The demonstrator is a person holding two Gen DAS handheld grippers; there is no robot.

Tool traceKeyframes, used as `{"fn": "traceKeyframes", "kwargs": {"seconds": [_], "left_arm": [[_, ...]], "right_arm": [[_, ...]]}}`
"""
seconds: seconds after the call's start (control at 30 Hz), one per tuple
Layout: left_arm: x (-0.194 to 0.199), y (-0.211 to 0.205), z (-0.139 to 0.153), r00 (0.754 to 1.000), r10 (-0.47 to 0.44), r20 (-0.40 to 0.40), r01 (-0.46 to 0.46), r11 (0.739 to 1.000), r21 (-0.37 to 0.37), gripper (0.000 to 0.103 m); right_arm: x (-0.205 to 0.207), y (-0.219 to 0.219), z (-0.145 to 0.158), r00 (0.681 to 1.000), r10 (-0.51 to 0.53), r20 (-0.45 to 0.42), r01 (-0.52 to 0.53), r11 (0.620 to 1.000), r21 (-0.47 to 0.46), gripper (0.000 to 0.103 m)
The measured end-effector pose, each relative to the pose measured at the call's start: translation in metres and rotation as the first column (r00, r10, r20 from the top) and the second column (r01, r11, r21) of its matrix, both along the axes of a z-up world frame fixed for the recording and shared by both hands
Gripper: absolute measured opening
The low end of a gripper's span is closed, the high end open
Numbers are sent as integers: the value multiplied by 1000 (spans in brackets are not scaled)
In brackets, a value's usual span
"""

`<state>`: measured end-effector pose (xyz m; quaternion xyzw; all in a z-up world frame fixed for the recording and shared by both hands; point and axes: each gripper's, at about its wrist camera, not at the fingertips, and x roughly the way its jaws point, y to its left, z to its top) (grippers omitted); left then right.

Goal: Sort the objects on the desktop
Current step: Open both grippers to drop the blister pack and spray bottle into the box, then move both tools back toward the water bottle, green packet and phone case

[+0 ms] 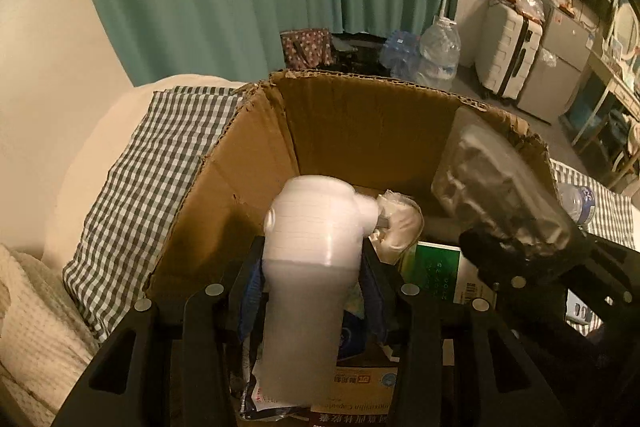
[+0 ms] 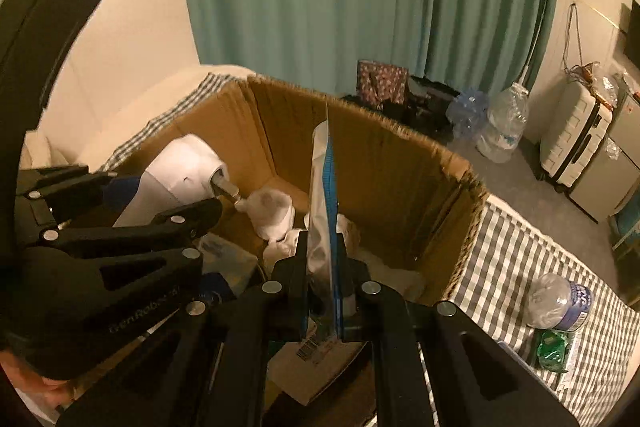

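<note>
Both jaws are squeezed tight on something. One, the left gripper [image 1: 314,279], holds a white spray bottle [image 1: 316,227] upright by its neck, over the near left part of the cardboard box [image 1: 360,131]. Its partner, the right gripper [image 2: 323,267], pinches a thin clear plastic pack [image 2: 321,195] that stands on its edge over the middle of the box. Inside the box lie a crumpled white wad [image 2: 272,213] and a green and white carton [image 1: 436,267]. To the right, a small water bottle [image 2: 558,301] lies on the checked cloth [image 2: 516,259], near the box.
</note>
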<state>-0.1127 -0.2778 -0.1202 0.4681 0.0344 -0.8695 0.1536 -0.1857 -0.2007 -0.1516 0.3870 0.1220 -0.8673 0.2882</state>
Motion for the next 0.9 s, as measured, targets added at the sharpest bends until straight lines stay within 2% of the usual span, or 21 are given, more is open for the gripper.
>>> {"fn": "traceKeyframes", "kwargs": {"seconds": [0.07, 0.13, 0.2, 0.23, 0.3, 0.4, 0.6, 0.67, 0.83, 0.9], "left_arm": [[3, 0, 6, 1000, 8, -11, -8, 1000, -14, 60], [9, -2, 14, 999, 23, -28, -23, 999, -31, 65], [15, -6, 23, 998, 32, -50, -33, 999, -24, 72], [18, -7, 27, 997, 34, -63, -35, 999, -18, 78], [25, -10, 39, 994, 28, -110, -29, 1000, -6, 79], [32, -8, 55, 988, 23, -155, -26, 1000, -15, 79], [49, 8, 88, 970, -22, -244, 14, 999, -34, 86], [54, 18, 100, 961, -36, -275, 25, 999, -41, 94], [62, 31, 122, 940, -47, -338, 45, 999, -13, 102], [63, 37, 127, 935, -54, -350, 60, 998, 7, 103]], "right_arm": [[1, 3, -3, 1000, -5, 7, 5, 1000, 1, 12], [0, 5, 0, 1000, -17, -4, 17, 1000, -8, 21], [2, 12, 6, 999, -34, -12, 33, 999, -34, 38], [4, 18, 10, 999, -46, -18, 45, 998, -48, 43], [8, 24, 18, 998, -59, -33, 57, 996, -62, 54], [18, 31, 35, 995, -78, -66, 74, 995, -68, 56], [44, 54, 73, 978, -132, -160, 115, 987, -116, 62], [53, 63, 84, 969, -159, -189, 135, 982, -134, 63], [72, 86, 105, 948, -213, -238, 173, 969, -179, 73], [81, 97, 114, 937, -226, -265, 178, 965, -194, 84]]}}
